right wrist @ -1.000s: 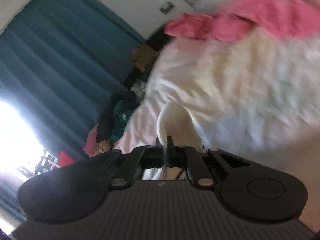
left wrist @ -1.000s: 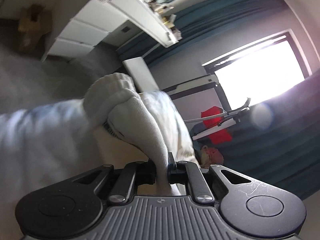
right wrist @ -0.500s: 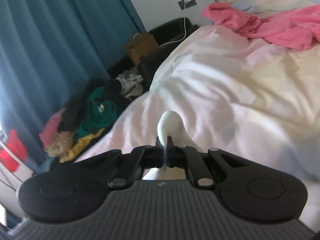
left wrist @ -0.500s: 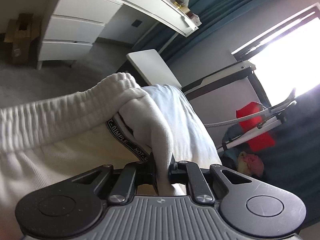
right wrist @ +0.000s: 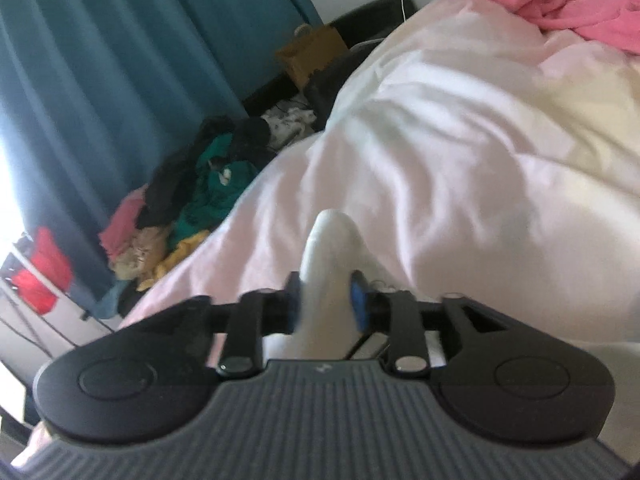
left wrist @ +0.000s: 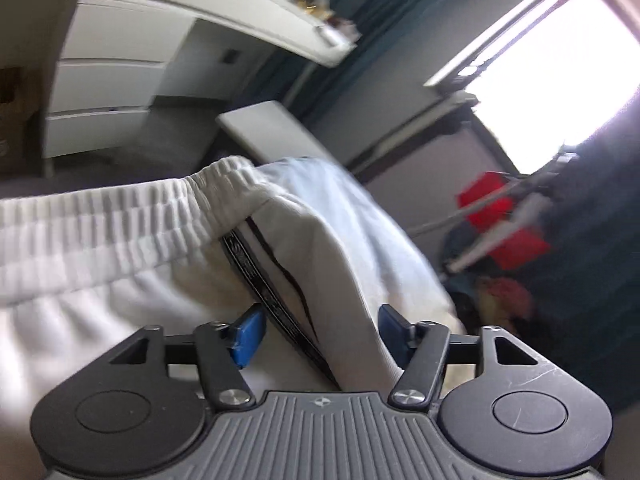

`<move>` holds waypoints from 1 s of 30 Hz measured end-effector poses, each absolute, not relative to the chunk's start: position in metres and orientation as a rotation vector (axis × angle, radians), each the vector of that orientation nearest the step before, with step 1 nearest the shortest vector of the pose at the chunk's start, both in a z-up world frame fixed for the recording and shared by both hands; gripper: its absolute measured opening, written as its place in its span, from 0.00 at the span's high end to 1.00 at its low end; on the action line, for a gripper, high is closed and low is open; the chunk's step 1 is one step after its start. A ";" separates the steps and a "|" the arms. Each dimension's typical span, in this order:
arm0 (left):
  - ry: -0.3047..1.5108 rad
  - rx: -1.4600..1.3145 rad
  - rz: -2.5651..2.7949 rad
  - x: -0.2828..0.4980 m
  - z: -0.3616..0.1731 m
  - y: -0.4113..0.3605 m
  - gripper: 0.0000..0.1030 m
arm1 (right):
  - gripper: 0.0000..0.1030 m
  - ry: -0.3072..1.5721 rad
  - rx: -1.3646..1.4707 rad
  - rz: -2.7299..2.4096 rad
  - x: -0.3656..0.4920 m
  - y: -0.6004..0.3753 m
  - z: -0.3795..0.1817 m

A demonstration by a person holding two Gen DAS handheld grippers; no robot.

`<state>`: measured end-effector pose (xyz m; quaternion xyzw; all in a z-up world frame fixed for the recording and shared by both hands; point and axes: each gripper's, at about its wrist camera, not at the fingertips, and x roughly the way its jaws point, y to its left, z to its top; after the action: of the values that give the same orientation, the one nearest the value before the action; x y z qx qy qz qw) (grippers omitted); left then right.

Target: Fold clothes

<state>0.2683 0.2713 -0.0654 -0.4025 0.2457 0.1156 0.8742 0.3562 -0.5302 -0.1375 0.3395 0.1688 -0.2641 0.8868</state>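
Left gripper stands with its blue-padded fingers spread wide, a fold of the white sweatpants lying loosely between them without being pinched; the cloth touches the right pad and leaves a gap at the left one. From this wrist view the ribbed elastic waistband runs roughly level from the left edge toward the middle, then bends at a corner, from which the garment drops down toward the gripper. A black side stripe with white lettering runs diagonally from that corner down between the fingers; the writing is too blurred to read. Behind the pants sit a white dresser, a bright window and a red item on a rack. Right gripper is also parted, its jaws set a little wider than the rounded hump of white fabric standing up between them; motion blur makes it unclear whether the pads touch the cloth. That hump rises away from the camera over the bed, covered in a pale pink and cream duvet. A pink garment lies at the far end of the bed, a heap of clothes lies on the floor beside it, and teal curtains hang behind.
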 end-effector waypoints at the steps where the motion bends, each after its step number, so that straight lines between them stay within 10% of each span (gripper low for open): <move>1: 0.498 -0.857 0.214 0.254 -0.065 0.270 0.30 | 0.54 0.342 0.700 -0.539 0.345 -0.528 -0.134; 4: 0.465 -0.904 0.161 0.209 -0.068 0.264 0.26 | 0.32 0.317 0.701 -0.510 0.310 -0.520 -0.126; 19: 0.592 -1.144 0.201 0.112 -0.110 0.279 0.21 | 0.29 0.501 0.967 -0.216 0.200 -0.499 -0.164; 30: 0.495 -1.159 0.271 0.134 -0.126 0.297 0.48 | 0.29 0.379 1.076 -0.300 0.241 -0.501 -0.199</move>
<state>0.1343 0.2971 -0.1259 -0.5403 0.2308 0.1265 0.7992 0.2410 -0.5008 -0.1989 0.5073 0.1788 -0.1413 0.8311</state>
